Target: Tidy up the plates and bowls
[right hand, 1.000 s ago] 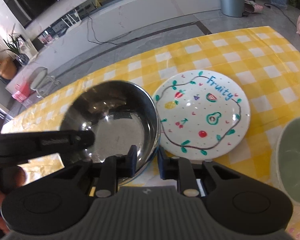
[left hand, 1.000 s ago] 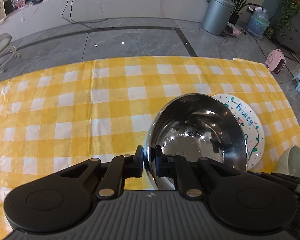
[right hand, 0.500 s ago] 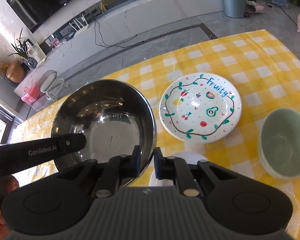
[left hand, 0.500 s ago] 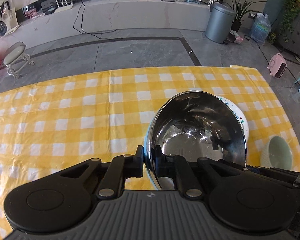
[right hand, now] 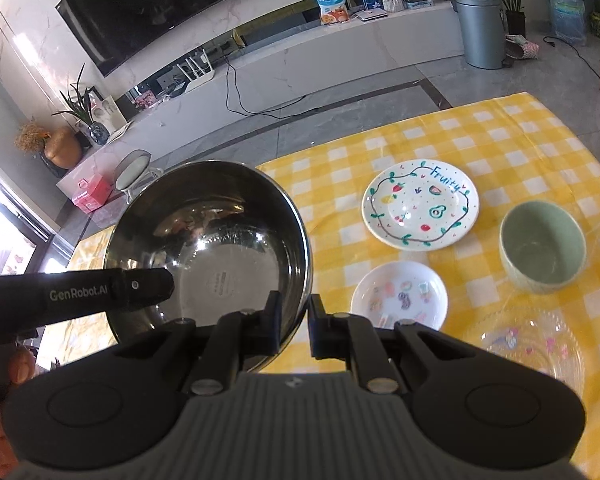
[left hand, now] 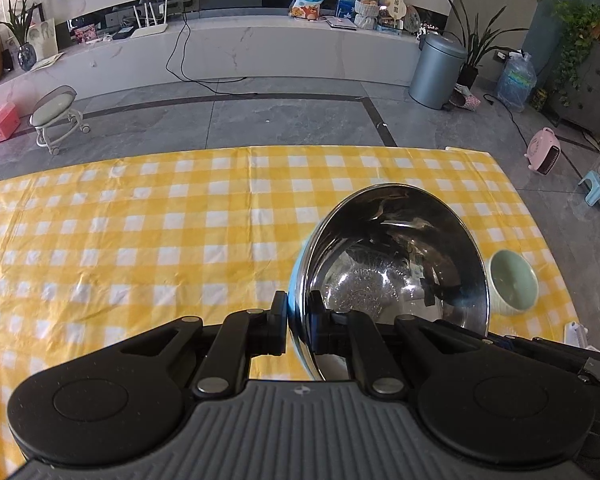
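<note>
Steel bowl [right hand: 208, 248] has risen clear of the desk [left hand: 140, 240]. Both sets of jaws stay clamped on its rim, so it can travel toward stacking.

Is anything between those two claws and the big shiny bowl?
No. Both the left gripper and the right gripper already pinch the rim of the steel bowl, held above the checked tablecloth.

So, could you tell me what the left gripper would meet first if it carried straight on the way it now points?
The left gripper is shut on the rim of the steel bowl, which goes with it. Beyond the bowl, its line slopes down to bare yellow checked tablecloth. The green bowl lies off to the right, though depth is uncertain.
</note>
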Tool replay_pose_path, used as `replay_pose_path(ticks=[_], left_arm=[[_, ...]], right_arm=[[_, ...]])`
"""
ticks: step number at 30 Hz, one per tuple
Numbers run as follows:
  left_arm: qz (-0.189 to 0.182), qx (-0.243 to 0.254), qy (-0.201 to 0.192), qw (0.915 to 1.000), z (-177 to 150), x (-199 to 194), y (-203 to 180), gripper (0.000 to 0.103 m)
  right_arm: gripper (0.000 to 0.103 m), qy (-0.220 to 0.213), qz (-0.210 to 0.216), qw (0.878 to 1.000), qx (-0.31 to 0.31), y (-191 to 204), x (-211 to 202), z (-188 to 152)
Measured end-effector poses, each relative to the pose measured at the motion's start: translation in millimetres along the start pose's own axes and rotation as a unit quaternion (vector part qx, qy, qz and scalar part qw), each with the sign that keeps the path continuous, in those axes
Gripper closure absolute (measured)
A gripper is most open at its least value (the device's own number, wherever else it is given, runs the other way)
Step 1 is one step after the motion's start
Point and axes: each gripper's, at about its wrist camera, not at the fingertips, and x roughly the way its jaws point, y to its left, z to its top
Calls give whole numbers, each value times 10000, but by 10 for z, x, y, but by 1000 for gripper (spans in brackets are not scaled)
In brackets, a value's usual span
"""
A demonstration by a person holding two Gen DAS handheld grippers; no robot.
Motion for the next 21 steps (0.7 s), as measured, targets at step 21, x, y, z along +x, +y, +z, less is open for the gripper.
replay_pose_path(ticks=[21], left_arm=[[-447, -655, 828, 9934, -649, -226, 283, 91]], right_arm=[[92, 615, -173, 9957, -672, 263, -493, -479]])
